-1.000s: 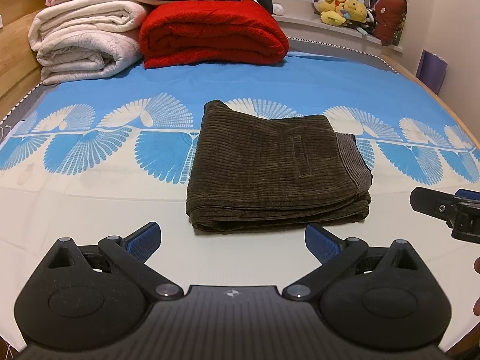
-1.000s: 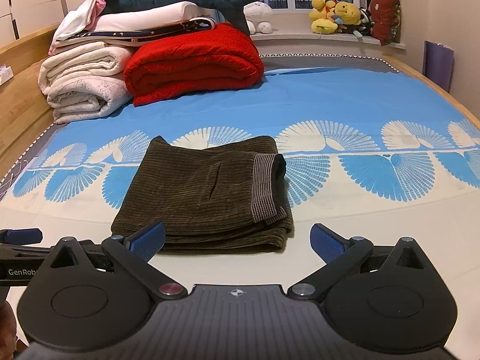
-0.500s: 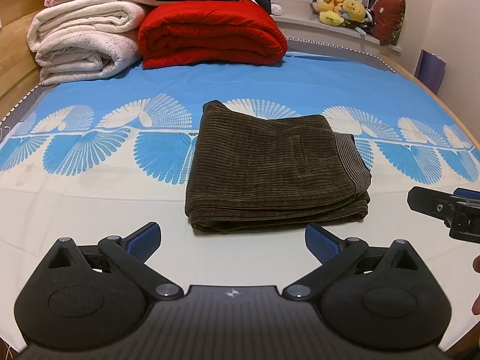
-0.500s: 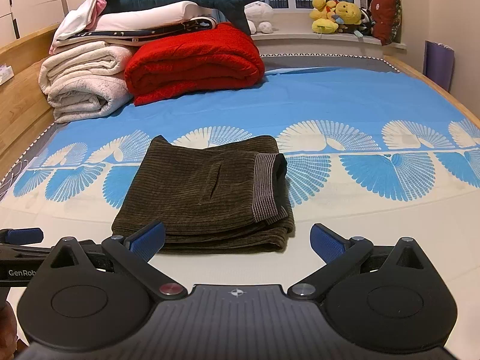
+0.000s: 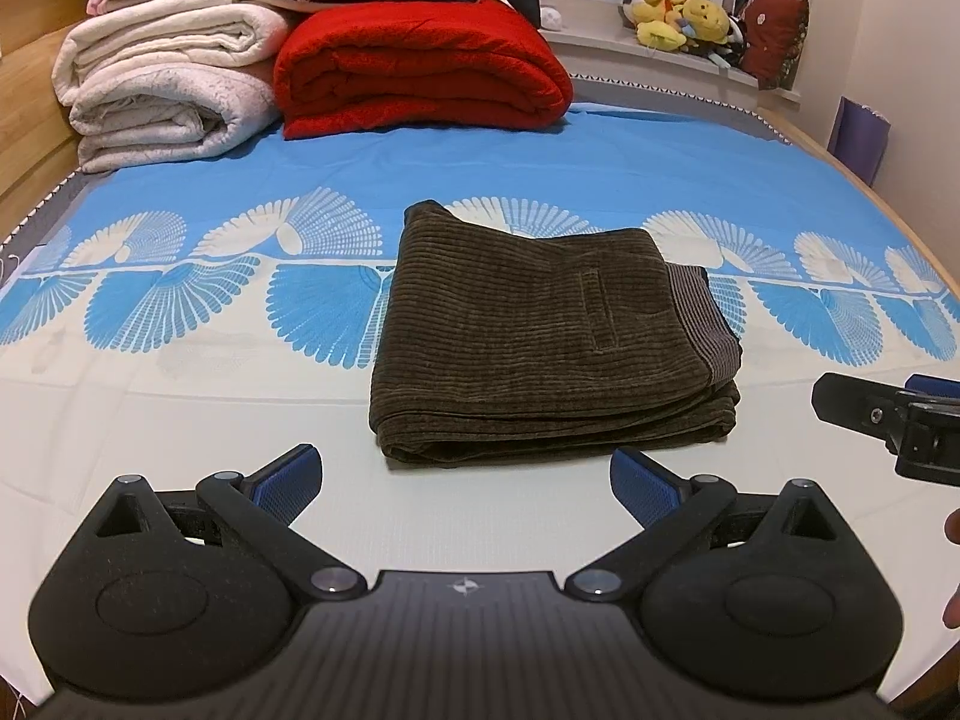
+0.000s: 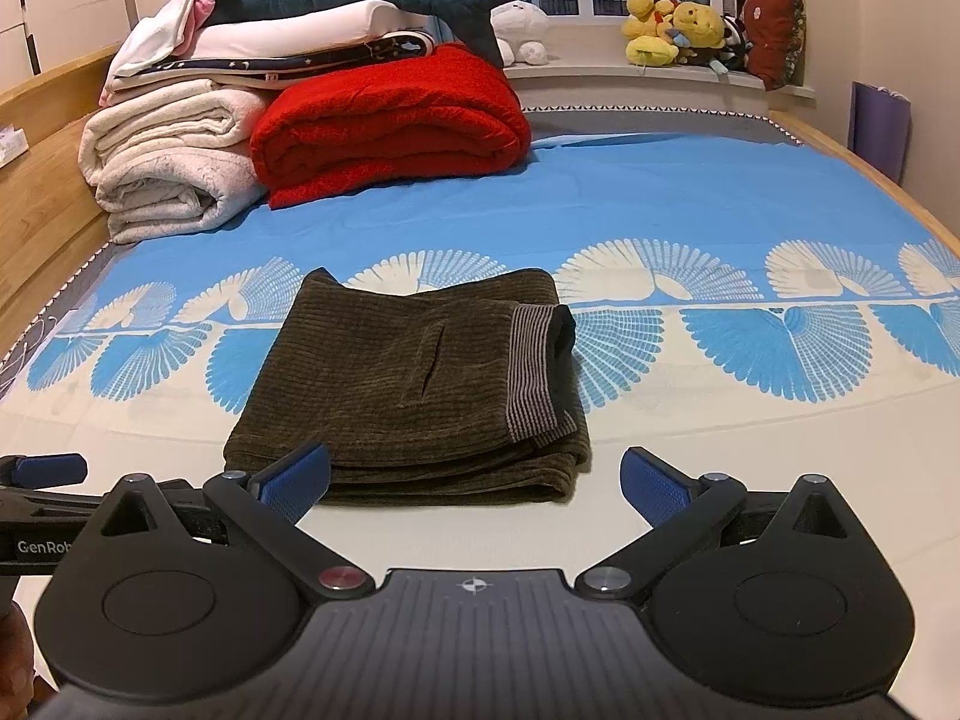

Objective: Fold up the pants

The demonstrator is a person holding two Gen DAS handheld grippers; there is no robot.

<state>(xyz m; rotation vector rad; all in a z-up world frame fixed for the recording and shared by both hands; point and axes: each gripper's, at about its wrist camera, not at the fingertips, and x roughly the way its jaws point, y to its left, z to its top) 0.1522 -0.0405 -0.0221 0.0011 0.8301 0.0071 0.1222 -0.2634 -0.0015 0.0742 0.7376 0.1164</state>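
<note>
At the far left we see the rolled white quilts (image 5: 162, 90) stacked against the wooden bed frame, and beside them the folded red blanket (image 5: 420, 72), both near the head of the bed, well apart from our work and out of the way. Our left gripper (image 5: 465, 477) hangs low over the pale part of the bedsheet (image 5: 180, 420), its blue pads spread wide and holding nothing. Just ahead of it lie the pants (image 5: 540, 348), dark brown corduroy, already folded into a compact stack of layers with the striped waistband on the right side (the pocket slit faces up). We judge the folding done, which would explain why neither tool touches the cloth. Further right, our right gripper (image 6: 474, 477) is likewise splayed open and empty, hovering just short of the near edge of the pants (image 6: 408, 390). On the window sill beyond sit the plush toys (image 6: 678, 30).
</note>
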